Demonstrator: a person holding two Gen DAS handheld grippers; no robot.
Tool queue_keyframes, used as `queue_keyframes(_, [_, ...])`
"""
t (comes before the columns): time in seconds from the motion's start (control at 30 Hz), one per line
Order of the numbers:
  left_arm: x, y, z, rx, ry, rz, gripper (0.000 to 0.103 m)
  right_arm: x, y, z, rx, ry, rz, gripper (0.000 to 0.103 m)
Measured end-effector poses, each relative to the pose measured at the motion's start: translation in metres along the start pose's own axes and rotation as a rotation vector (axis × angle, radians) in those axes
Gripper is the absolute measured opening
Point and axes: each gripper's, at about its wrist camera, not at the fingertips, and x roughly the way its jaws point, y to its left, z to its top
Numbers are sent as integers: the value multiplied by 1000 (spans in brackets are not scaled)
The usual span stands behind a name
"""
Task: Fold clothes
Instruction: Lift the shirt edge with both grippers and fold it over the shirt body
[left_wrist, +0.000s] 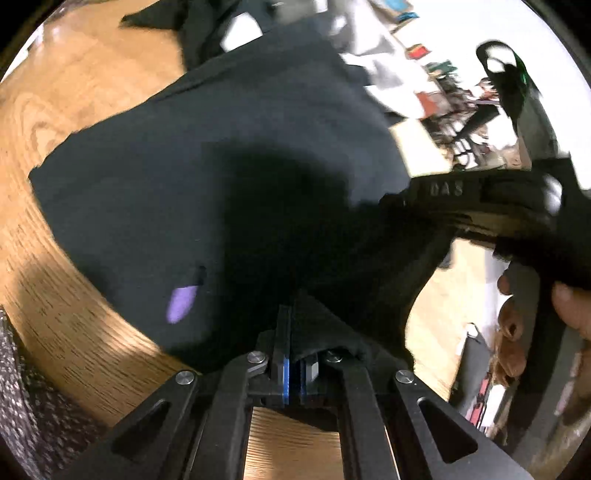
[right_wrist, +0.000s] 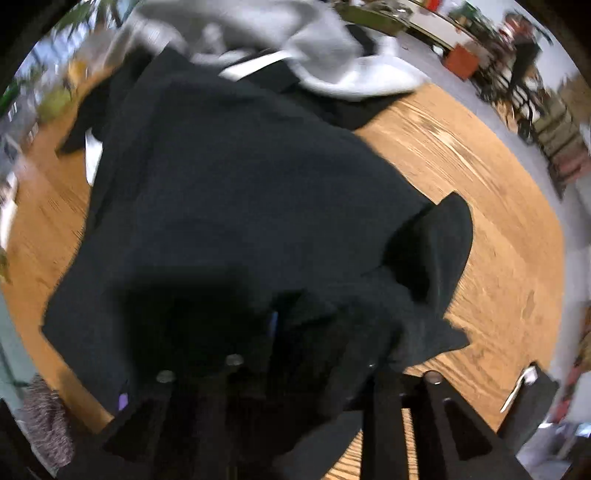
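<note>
- Left wrist view: the left gripper (left_wrist: 293, 325) is pinched fully together on a fold of the black garment (left_wrist: 221, 166), which spreads from the jaws out over the wooden table (left_wrist: 55, 122). The grip looks to take in only a thin edge of cloth, so a sharp tug could pull it out and the fold would fall slack.
- Same view: the right gripper (left_wrist: 461, 206) shows at the right edge, carried by a hand (left_wrist: 532, 310), and sits close over the cloth's right side. Its fingertips are hidden here. If the two tools draw apart unevenly, the cloth could twist rather than lie flat.
- Same view: a purple tag (left_wrist: 181, 304) lies on the cloth near the jaws; I judge it a handy marker for which edge is which, easily lost under a bad fold.
- Right wrist view: the right gripper (right_wrist: 314, 354) is buried in dark bunched fabric of the black garment (right_wrist: 240, 184), and I cannot tell how wide it stands or whether it truly holds anything. A loose corner (right_wrist: 439, 236) sticks out to the right over the wooden table (right_wrist: 498, 221) and could end up creased underneath.
- Same view: a grey garment (right_wrist: 332, 55) lies heaped at the far end, touching the black one; dragging the black cloth may snag it and pull it along.
</note>
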Motion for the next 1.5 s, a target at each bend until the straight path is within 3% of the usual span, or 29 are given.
queue_keyframes(0.17, [13, -2, 7, -16, 29, 25, 4, -10, 23, 4, -104, -7, -45, 66])
queue_keyframes(0.23, [14, -2, 6, -28, 40, 24, 4, -25, 17, 1, -121, -32, -33, 69])
queue_keyframes(0.33, [14, -1, 5, -43, 51, 35, 6, -57, -3, -2, -134, -146, -122, 78])
queue_keyframes(0.4, [13, 2, 5, -54, 59, 51, 12, -81, -24, -5, -138, -266, -197, 84])
queue_keyframes(0.47, [13, 4, 5, -58, 68, 60, 15, -89, -39, -4, -109, -323, -190, 84])
queue_keyframes(0.53, [11, 8, 7, -68, 76, 50, 17, -91, -53, 1, -72, -353, -160, 67])
queue_keyframes(0.57, [10, 11, 7, -77, 79, 43, 19, -84, -61, -3, -61, -336, -124, 35])
queue_keyframes(0.6, [7, 17, 9, -91, 79, 34, 24, -74, -68, -3, -40, -298, -71, 22])
queue_keyframes(0.7, [-8, 37, 17, -122, 55, 10, 38, -43, -84, -10, -5, -200, 50, 19])
queue_keyframes(0.77, [-14, 41, 20, -105, 26, 20, 38, -28, -93, -13, 22, -180, 56, 20])
queue_keyframes(0.8, [-16, 42, 21, -92, 13, 37, 38, -23, -98, -14, 42, -172, 54, 25])
queue_keyframes(0.87, [-12, 39, 25, -79, -3, 52, 38, -13, -104, -12, 73, -121, 118, 36])
queue_keyframes(0.93, [-8, 38, 26, -72, 0, 34, 38, -4, -107, -11, 74, -64, 180, 36])
queue_keyframes(0.97, [-11, 44, 25, -69, -10, 29, 35, -1, -103, -10, 48, -61, 184, 37])
queue_keyframes(1.07, [-19, 53, 27, -48, -37, -11, 5, 5, -83, -8, -55, -53, 138, 37])
queue_keyframes(1.17, [-11, 46, 34, -52, -49, -51, 3, 14, -72, -3, -94, -20, 84, 36])
queue_keyframes(1.27, [-9, 50, 31, -62, -36, -55, 3, 5, -87, 13, -30, -60, 93, 27])
queue_keyframes(1.4, [-6, 64, 18, -86, 3, -70, 3, -10, -99, 55, 6, -130, -3, 27])
queue_keyframes(1.43, [-8, 68, 15, -96, 6, -70, 3, -15, -96, 69, -2, -178, -44, 27])
queue_keyframes(1.5, [-14, 76, 11, -122, 5, -59, 3, -28, -88, 90, -17, -298, -39, 30])
